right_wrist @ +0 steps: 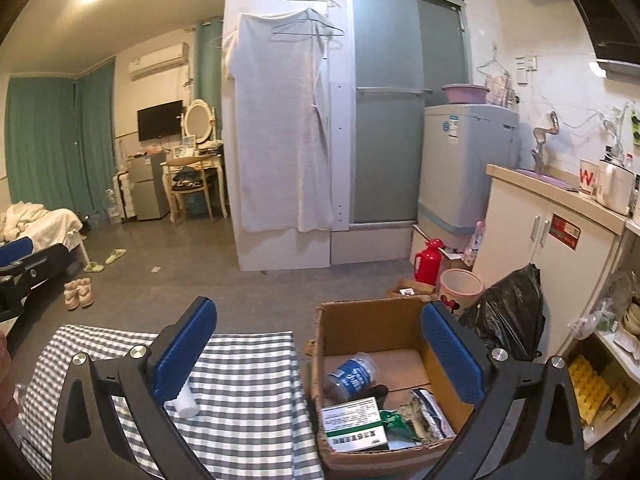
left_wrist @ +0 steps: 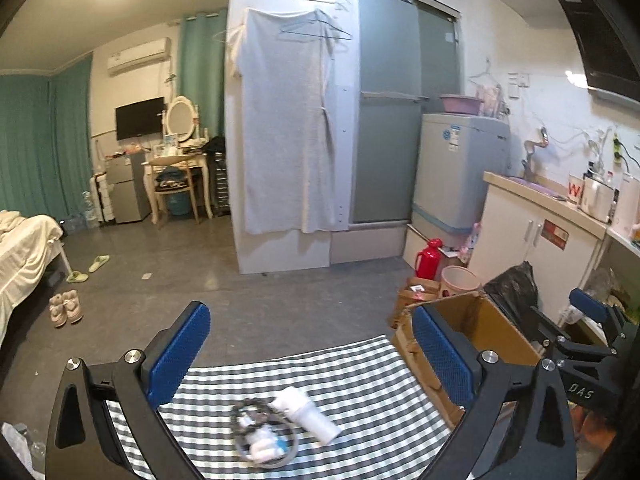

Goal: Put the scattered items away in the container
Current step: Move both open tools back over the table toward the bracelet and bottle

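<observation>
The cardboard box (right_wrist: 380, 380) sits just beside the checked cloth (right_wrist: 248, 392), touching its right edge. That is handy, because things only need a short trip from the cloth into the box.

Inside the box lie a bottle (right_wrist: 352, 376) with a blue label, a green and white packet (right_wrist: 354, 424) and a crinkly bag (right_wrist: 428, 414). They are in there because they are already tidied.

Two things are still out on the cloth. In the left camera, a white tube (left_wrist: 306, 412) lies on its side at about 6 o'clock. Touching it, at about 7 o'clock from it, is a grey cord (left_wrist: 264, 436) coiled in a ring with small white plugs in the middle.

The left gripper (left_wrist: 312, 360) hangs over these two things with its fingers wide apart and nothing between them. I think it is placed there to reach down for one next.

The right gripper (right_wrist: 320, 360) hangs over the box edge. Its fingers are wide apart too, and they hold nothing.

So the job looks mostly done, with two things left.
</observation>
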`<state>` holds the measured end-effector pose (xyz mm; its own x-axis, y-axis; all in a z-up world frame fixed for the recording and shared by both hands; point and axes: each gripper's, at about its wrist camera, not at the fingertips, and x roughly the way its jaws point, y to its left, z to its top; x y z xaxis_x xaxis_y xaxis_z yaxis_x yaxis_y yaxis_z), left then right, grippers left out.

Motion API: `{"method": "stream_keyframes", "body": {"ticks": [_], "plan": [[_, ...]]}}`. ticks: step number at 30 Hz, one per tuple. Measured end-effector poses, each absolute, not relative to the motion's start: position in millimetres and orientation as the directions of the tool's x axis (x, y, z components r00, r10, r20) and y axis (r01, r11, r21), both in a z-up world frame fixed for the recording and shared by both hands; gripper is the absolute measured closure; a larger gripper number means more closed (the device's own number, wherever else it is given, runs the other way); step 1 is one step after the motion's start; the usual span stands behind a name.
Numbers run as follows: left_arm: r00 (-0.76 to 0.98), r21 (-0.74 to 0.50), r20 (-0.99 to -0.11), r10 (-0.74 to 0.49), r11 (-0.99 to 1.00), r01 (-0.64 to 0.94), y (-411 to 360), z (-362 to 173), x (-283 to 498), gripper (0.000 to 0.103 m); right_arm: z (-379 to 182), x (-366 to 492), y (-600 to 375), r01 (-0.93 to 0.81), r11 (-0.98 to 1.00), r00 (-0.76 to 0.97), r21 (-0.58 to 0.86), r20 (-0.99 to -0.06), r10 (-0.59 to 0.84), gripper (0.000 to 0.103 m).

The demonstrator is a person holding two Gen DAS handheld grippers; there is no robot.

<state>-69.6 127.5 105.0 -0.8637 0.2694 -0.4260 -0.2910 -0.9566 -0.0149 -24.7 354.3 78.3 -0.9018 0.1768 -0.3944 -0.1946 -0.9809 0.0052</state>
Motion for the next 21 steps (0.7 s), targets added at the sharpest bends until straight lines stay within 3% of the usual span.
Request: {"method": "stream_keyframes", "body": {"ticks": [21], "plan": [[-0.903,0.009,-0.418,0.097,-0.994,-0.111,35,93,-61,0.0,69,-43,294,-0.068,-0.998,-0.905,-0.008,-0.42,0.064,0.0]]}}
